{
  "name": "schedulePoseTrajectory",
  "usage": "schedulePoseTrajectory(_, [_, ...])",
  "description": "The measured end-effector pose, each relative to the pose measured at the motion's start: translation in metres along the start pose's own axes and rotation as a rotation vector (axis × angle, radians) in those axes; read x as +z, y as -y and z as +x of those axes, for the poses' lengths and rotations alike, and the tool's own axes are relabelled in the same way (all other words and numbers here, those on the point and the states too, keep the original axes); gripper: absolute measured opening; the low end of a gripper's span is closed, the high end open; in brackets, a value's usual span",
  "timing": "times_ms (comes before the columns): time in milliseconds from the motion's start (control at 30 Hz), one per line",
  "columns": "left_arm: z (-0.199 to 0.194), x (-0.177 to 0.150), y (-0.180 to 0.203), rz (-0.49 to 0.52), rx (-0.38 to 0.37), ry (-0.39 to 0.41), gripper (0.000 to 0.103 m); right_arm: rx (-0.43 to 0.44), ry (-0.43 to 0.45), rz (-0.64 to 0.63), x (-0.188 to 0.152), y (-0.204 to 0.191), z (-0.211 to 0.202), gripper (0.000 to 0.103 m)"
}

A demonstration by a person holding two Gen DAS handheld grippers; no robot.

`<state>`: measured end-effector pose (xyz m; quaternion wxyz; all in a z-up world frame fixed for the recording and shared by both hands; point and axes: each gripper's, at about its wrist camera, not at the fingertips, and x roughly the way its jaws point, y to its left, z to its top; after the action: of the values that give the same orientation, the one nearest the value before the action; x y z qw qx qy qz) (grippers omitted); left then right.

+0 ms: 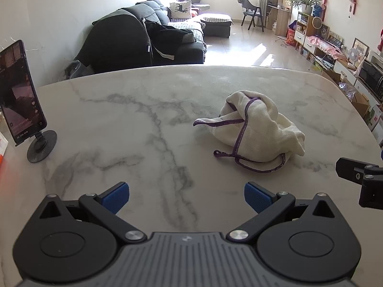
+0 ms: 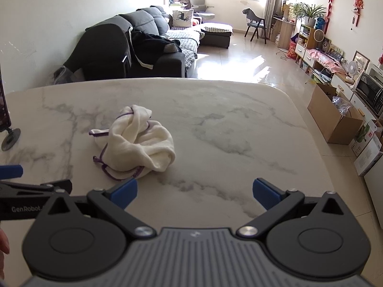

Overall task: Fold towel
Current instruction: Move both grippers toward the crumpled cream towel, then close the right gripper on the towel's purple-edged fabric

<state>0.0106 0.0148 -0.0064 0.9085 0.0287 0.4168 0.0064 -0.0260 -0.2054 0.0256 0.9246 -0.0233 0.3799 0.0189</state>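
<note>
A cream towel (image 1: 258, 129) with purple stitched edging lies crumpled in a heap on the white marble table (image 1: 143, 124). In the left wrist view it sits ahead and to the right of my left gripper (image 1: 186, 197), which is open with nothing between its blue pads. In the right wrist view the same towel (image 2: 136, 143) lies ahead and to the left of my right gripper (image 2: 195, 193), also open and holding nothing. Its left blue pad (image 2: 125, 191) is just short of the towel's near edge. Neither gripper touches the cloth.
A phone on a round black stand (image 1: 21, 110) sits at the table's left edge. The table's far edge (image 2: 167, 79) drops to a living room with a dark sofa (image 1: 148, 40). Cardboard boxes (image 2: 335, 119) stand on the floor to the right.
</note>
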Motion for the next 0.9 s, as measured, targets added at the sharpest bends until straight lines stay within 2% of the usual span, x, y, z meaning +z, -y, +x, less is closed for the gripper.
schedulePoseTrajectory(900, [0.028,0.006,-0.012,-0.024,-0.032,-0.04,0.102,0.08,0.015,-0.083,0.017,-0.025,0.024,0.103])
